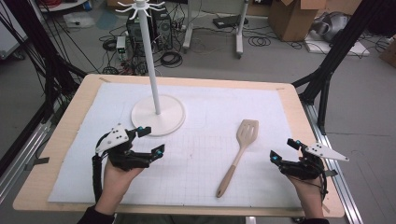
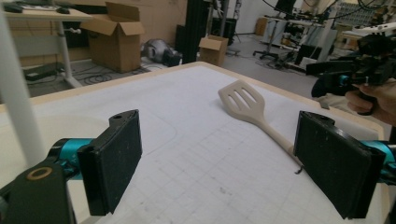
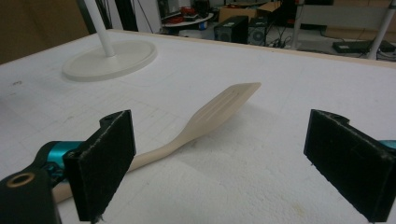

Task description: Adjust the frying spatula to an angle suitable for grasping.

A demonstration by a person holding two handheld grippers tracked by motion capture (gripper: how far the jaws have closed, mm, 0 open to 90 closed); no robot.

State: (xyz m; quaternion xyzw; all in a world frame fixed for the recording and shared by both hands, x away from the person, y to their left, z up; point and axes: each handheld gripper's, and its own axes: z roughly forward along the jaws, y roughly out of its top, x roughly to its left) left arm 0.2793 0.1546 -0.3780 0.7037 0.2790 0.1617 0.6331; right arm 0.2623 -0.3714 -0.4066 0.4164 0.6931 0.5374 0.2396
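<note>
Overhead, left gripper (image 1: pixel 145 140) and right gripper (image 1: pixel 283 150) sit wide open, holding nothing, spatula (image 1: pixel 237 156) between them, nearer the right one. Left gripper view: spatula (image 2: pixel 254 111) ahead, toward its right jaw. Right gripper view: spatula (image 3: pixel 205 121) ahead, handle behind its left jaw.

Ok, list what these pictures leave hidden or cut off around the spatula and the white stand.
- Spatula: in the right gripper view its handle end runs behind the near black fingers.
- Spatula handle tip, left gripper view: hidden behind the fingers at the right.
- White stand: in the high view its hooked top is partly cut off by the upper edge.
- Stand pole, left gripper view: top and base out of frame.
</note>
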